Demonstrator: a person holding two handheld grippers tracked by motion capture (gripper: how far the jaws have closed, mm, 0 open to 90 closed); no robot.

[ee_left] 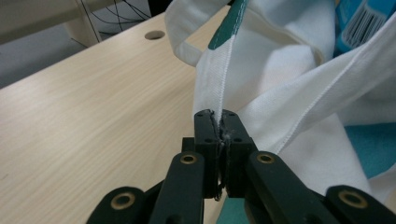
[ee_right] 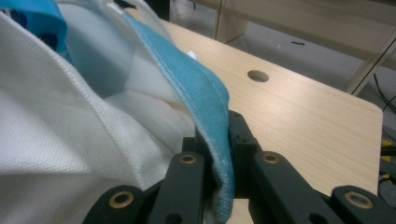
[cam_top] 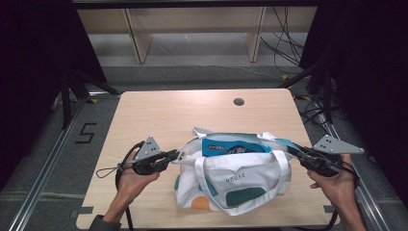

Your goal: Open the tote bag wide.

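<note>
A white tote bag [cam_top: 240, 180] is shown lying on the wooden surface [cam_top: 159, 115] between the two tongs, held at both ends of its mouth. The left tongs [cam_top: 177, 155] are closed on the white edge of the bag; in the left gripper view the fabric [ee_left: 212, 79] is seen pinched between the jaws, with no gap left, and rising from them toward a green trim tab [ee_left: 229, 25]. The right tongs [cam_top: 294, 151] are closed on a blue fabric edge [ee_right: 201, 93] of the bag, which is draped over and between the jaws in the right gripper view. A blue package [cam_top: 230, 146] is seen standing in the open mouth of the bag, between the two tongs. The looped handle [cam_top: 207, 187] hangs down the near side. A round hole [cam_top: 238, 101] in the surface lies well beyond the bag.
</note>
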